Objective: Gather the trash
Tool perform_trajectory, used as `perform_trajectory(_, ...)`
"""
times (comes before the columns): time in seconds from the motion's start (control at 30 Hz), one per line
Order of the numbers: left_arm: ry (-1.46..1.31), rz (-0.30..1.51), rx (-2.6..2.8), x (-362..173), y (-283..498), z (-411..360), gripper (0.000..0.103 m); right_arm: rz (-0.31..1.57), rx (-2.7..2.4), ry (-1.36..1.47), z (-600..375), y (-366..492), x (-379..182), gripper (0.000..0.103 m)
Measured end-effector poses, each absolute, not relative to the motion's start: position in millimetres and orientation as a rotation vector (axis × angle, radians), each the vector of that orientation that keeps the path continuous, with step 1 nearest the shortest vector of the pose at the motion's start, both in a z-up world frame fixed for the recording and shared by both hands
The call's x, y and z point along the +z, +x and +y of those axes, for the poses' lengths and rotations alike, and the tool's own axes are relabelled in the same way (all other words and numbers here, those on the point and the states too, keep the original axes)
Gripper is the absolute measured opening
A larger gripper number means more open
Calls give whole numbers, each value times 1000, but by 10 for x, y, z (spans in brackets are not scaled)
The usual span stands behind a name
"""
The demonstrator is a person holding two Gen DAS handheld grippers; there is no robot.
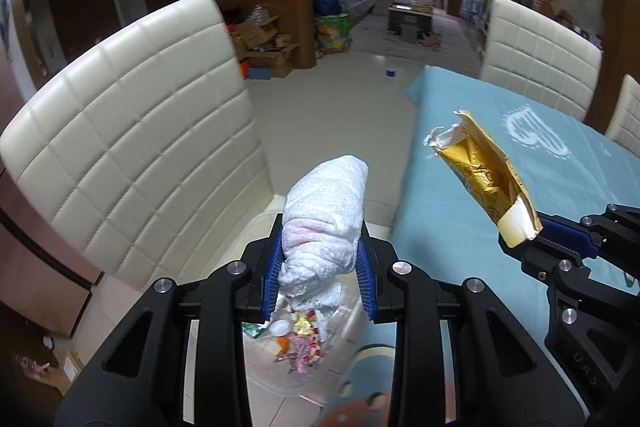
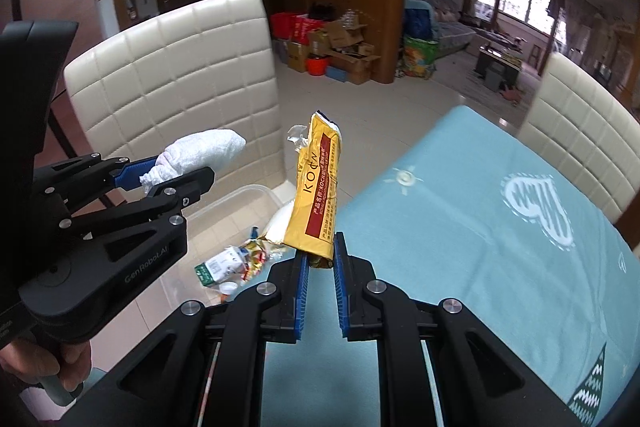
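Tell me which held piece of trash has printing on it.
The yellow wrapper in the right tool; the left tool's white tissue wad is plain.

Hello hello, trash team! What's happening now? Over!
Left hand-held gripper shut on tissue wad. Right hand-held gripper shut on yellow wrapper. Clear bin below, nothing blocking.

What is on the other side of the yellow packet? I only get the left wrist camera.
Observer: The right wrist view shows the yellow packet has a red band with printed writing along its length.
Operator: What's thrown away so far?
Observer: A small green-and-white carton lies in the clear bin on the floor.
Operator: Who is holding my claw?
Observer: A hand grips the handle below the left claw.
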State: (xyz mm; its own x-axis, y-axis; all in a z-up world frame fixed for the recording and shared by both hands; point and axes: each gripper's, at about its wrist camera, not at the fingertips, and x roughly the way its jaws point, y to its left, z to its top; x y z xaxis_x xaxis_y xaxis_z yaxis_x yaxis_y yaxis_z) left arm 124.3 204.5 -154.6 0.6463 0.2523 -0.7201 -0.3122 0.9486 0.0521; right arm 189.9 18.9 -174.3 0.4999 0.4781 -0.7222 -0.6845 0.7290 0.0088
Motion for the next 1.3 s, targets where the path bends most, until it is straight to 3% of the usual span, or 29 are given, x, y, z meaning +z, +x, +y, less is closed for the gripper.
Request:
perform_trajectory(0.27,-117,805,435,-1503,1148,2571,36,731,811,-308,677,1924,-1673,15)
perform_trajectory(0.3,-119,805,445,-1499,1150,2610,41,727,820,-311,723,1926,-1673,15)
perform_trajectory(0.43,-143,772,528,-1484,1134,2759,96,726,843,-315,868,1982,-1675,20)
perform_trajectory(0.5,-174,768,557,-1501,1129,2834,97,733,855,-323,918,1998,-1688,28)
perform_trajectory(0.57,-200,793,564,-1568,1152,2911,97,714,853,-334,919,1992,-1696,52)
perform_trajectory(0.6,-205,805,570,-1610,1166,2935,97,701,845,-337,917,1991,-1697,55)
perform_trajectory(1.13,-203,829,537,-1636,1129,2851,97,786,776,-274,599,2103,-1798,57)
perform_trajectory(1.3,-189,819,517,-1554,1101,2742,98,782,725,-250,432,2052,-1720,66)
